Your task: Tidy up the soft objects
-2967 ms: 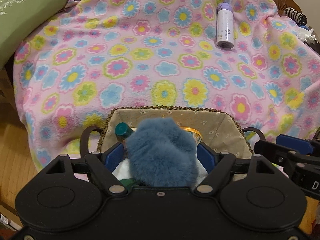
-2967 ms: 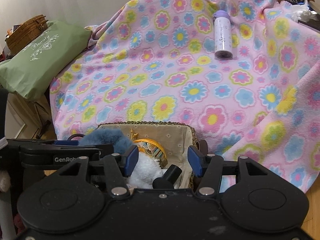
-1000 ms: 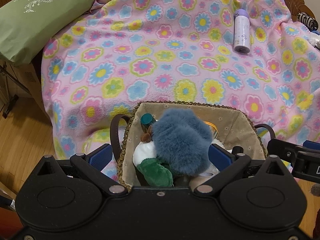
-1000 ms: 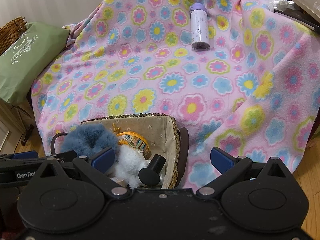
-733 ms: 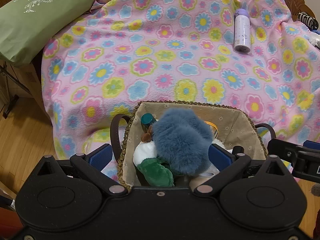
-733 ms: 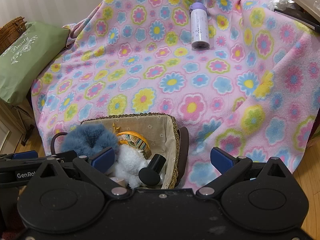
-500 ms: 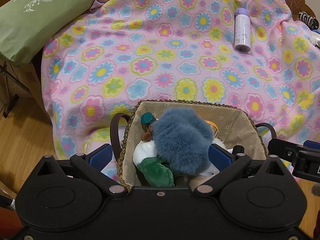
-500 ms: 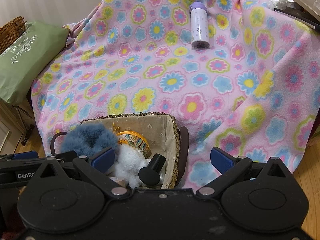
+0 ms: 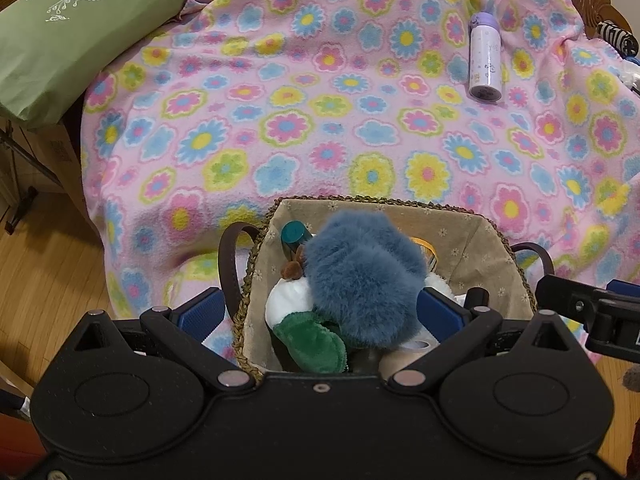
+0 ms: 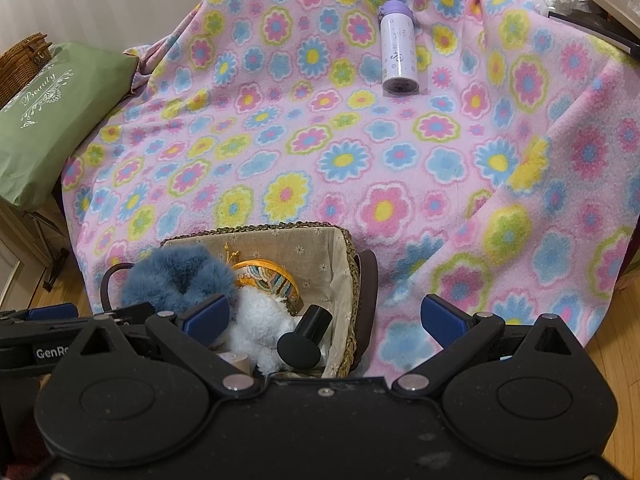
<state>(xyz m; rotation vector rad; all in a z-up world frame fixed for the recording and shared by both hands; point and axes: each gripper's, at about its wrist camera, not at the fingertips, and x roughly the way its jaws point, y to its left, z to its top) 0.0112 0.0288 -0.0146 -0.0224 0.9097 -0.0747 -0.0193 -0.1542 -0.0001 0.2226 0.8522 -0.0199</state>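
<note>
At near centre of the left wrist view, a woven basket [image 9: 490, 248] w/ beige floral lining sits on the near edge of a pink flower-print blanket [image 9: 320, 120]. On top of its contents lies the blue fluffy item [image 9: 360, 276], thick shaggy fur, rounded, spilling over the other things. Under it, at its near left: a white plush [image 9: 286, 300] w/ a green plush part [image 9: 312, 340]. A teal-capped tube [image 9: 294, 234] stands at the far-left corner. From the right wrist view the basket [image 10: 340, 264] also holds a white fuzzy toy [image 10: 260, 320], an orange-rimmed woven pouch [image 10: 272, 278] and a black cylinder [image 10: 306, 340] leaning at the right side; blue fluffy item [image 10: 180, 276] is on its left side.

Left gripper [image 9: 320, 314] hangs over the basket's near rim, jaws wide apart, holding nothing; left pad is outside the basket by the brown handle [image 9: 228, 264], right pad over the inside. Right gripper [image 10: 324, 318] is just right of it, jaws also wide apart & empty, straddling the basket's right wall.

Far right on the blanket, well apart from the basket, lies a white bottle w/ purple cap [image 9: 485, 60]. A green cushion [image 9: 68, 28] sits at far left, off the blanket's edge. Wood floor [image 9: 44, 280] shows near left. Blanket between basket & bottle is flat, unoccupied.
</note>
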